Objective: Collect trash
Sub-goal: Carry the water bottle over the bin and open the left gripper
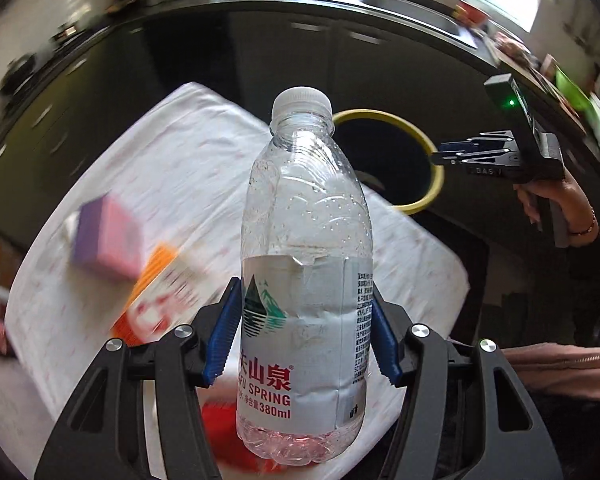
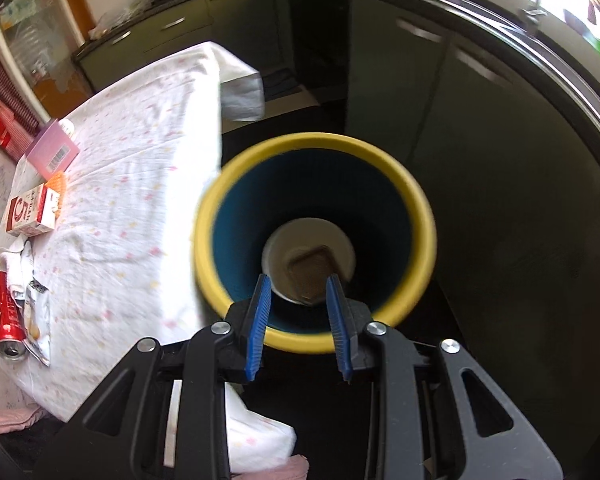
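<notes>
Left tongs (image 1: pixel 304 320) pinch a clear water bottle (image 1: pixel 306 264) by its label, cap pointing away — bin (image 1: pixel 428 200) ahead and to the right.

Right tongs (image 2: pixel 298 322), empty and part-spread, hang directly above the yellow-rimmed bin (image 2: pixel 416 216) beside the cloth-covered table (image 2: pixel 140 200) — nearer it, though the bottle's carrier must cross. A red can (image 2: pixel 6 320) and cartons (image 2: pixel 30 216) lie on the cloth.

Black gripper frames, silver screws, blue ribbed fingers (image 1: pixel 222 336); bracelet (image 1: pixel 584 229) on wrist.
</notes>
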`<state>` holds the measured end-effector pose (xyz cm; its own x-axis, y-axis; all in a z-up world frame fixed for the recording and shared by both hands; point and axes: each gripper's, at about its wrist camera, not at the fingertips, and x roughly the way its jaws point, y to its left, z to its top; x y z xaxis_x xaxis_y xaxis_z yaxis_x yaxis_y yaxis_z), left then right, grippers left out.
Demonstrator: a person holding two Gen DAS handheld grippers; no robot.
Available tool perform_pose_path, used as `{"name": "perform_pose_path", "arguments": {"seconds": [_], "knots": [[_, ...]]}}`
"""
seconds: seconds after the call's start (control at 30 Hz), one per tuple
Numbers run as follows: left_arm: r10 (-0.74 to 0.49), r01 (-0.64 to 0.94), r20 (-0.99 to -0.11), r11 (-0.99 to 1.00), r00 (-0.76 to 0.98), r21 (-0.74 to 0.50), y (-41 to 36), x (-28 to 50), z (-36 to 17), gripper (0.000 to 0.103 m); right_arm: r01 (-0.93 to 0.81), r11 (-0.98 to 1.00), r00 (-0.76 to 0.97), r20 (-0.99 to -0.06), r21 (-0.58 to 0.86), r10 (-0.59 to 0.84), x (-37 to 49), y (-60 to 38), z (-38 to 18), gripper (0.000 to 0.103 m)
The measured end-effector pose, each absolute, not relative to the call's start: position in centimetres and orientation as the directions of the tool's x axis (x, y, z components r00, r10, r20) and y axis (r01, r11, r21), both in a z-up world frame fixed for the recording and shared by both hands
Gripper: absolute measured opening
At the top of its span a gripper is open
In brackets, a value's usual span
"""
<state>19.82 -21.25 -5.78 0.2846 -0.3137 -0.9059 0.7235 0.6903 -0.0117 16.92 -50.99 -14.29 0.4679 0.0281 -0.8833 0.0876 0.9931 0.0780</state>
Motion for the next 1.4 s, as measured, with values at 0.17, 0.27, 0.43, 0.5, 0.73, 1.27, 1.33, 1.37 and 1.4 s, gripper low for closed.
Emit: {"name": "perform_pose_path", "arguments": {"seconds": [0.17, 0.27, 0.43, 0.5, 0.73, 1.27, 1.33, 1.37, 1.4], "knots": [[-0.307, 0.802, -0.934, 0.596, 0.184, -0.038, -31.0, 22.6, -8.0, 0.058, 0.161, 0.982, 0.469, -0.883, 0.099, 0.012, 14.3, -55.2, -15.0, 0.027], [-0.29, 0.822, -0.946, 0.567, 0.147, -0.046, -35.5, 24.1, -9.7, 0.058, 0.198, 0.974, 0.457, -0.889, 0.114, 0.011, 13.4, -57.2, -15.9, 0.027], [-0.265, 0.846, -0.955, 0.533, 0.135, -0.029, -41.5, 25.9, -12.9, 0.059, 0.23, 0.964, 0.439, -0.898, 0.132, 0.018, 13.1, -59.1, -17.3, 0.027], [-0.259, 0.849, -0.956, 0.527, 0.14, -0.019, -43.3, 26.6, -13.7, 0.059, 0.234, 0.962, 0.436, -0.899, 0.138, 0.022, 13.0, -59.3, -17.6, 0.028], [-0.312, 0.829, -0.927, 0.56, 0.206, -0.004, -43.7, 27.4, -11.8, 0.07, 0.22, 0.964, 0.441, -0.897, 0.147, 0.036, 13.3, -58.5, -17.6, 0.028], [-0.441, 0.616, -0.772, 0.783, 0.457, -0.082, -19.4, 18.6, -0.7, 0.097, -0.048, 0.983, 0.417, -0.891, 0.175, 0.179, 15.8, -47.7, -15.7, 0.039], [-0.412, 0.565, -0.758, 0.822, 0.506, -0.07, -15.6, 16.8, -0.5, 0.098, -0.127, 0.972, 0.393, -0.89, 0.196, 0.231, 16.4, -44.5, -15.4, 0.039], [-0.398, 0.539, -0.75, 0.84, 0.529, -0.065, -13.8, 16.3, -0.6, 0.098, -0.169, 0.964, 0.378, -0.89, 0.206, 0.256, 16.7, -42.8, -15.2, 0.039], [-0.38, 0.504, -0.741, 0.861, 0.554, -0.064, -11.9, 15.5, -0.8, 0.098, -0.212, 0.953, 0.363, -0.889, 0.214, 0.28, 17.0, -41.0, -14.9, 0.039]]}}
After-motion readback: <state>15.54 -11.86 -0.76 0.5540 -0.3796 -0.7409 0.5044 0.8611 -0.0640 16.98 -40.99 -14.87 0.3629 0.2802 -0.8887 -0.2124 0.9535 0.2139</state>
